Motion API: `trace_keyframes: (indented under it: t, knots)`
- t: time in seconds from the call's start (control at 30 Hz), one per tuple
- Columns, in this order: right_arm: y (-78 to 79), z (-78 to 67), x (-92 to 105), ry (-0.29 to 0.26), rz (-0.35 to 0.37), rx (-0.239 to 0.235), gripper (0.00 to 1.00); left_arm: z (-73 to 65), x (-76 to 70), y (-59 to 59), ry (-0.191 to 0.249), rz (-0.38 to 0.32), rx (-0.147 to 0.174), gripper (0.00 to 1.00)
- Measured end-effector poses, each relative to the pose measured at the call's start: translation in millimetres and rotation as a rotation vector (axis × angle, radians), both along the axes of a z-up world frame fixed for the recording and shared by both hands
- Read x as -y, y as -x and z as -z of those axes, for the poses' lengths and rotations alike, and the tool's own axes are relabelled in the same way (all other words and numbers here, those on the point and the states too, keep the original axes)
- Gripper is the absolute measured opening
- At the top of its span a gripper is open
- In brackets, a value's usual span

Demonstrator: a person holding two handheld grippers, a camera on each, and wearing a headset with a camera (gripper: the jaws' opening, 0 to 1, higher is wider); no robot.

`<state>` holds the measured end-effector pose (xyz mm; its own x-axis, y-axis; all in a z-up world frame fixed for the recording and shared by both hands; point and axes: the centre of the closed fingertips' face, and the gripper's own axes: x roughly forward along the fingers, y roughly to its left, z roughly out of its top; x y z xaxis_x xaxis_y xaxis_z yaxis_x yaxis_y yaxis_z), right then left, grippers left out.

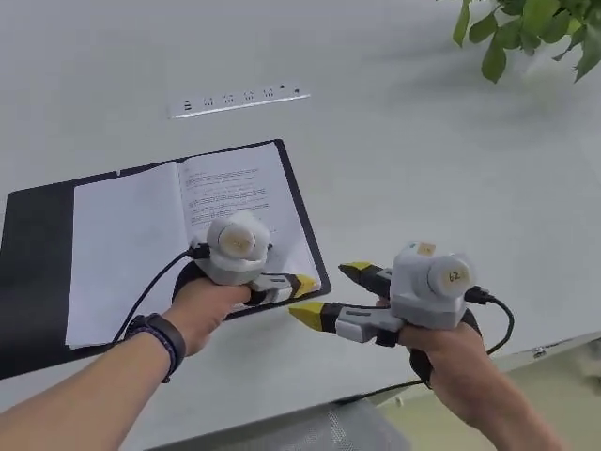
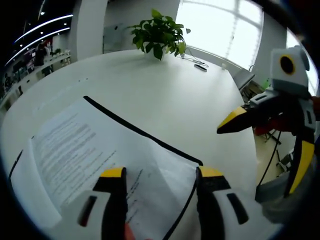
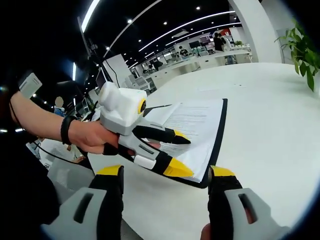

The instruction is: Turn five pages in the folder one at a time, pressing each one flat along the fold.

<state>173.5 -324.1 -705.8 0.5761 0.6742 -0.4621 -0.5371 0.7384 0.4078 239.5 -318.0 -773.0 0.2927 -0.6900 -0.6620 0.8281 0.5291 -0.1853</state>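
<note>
Folder (image 1: 141, 254) open on white table (image 1: 423, 141) — left gripper (image 2: 161, 174) and right gripper (image 1: 326, 290) fingers apart — office.

A: what's sitting on the white table (image 1: 423, 141)?
B: socket strip (image 1: 239, 98) lying flat toward the far side, leafy plant (image 1: 535, 33) standing at the far right
A: background?
B: window (image 2: 220, 27) glowing behind the plant, ceiling light strips (image 3: 190, 24) shining over office desks

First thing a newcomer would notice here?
The open black folder on the white table, with a printed page on its right side. Both tools are open: the left tool sits at that page's lower right corner, and the right tool hovers beside the folder over bare table. A leafy plant stands at the table's far right.
</note>
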Motion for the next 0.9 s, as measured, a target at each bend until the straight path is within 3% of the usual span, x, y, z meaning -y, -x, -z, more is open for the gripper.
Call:
trace_keyframes:
  t: [0.17, 0.3, 0.37, 0.47, 0.73, 0.9]
  knots:
    - [-14.2, 2.8, -4.9, -0.021, -0.008, -0.004, 0.66, 0.3, -6.1, -3.2, 0.002, -0.024, 0.002, 0.47]
    - [-24.2, 3.5, -5.1, -0.017, -0.009, -0.004, 0.66, 0.7, -2.5, 0.5, -0.012, -0.013, 0.009, 0.52]
    - [-28.8, 0.7, -4.2, -0.035, 0.005, -0.001, 0.66, 2.8, 0.3, 4.4, -0.029, 0.001, 0.042, 0.55]
    - [-29.7, -0.1, -5.3, -0.044, 0.008, -0.002, 0.65, 6.4, -2.8, 1.5, -0.076, 0.014, 0.102, 0.52]
    - [-29.1, 8.0, -5.9, -0.036, -0.009, -0.019, 0.64, 6.3, -5.2, -2.8, -0.066, 0.018, 0.118, 0.47]
    - [-38.5, 13.3, -8.2, -0.047, -0.016, -0.027, 0.62, 6.1, -6.0, -4.6, -0.061, 0.013, 0.122, 0.44]
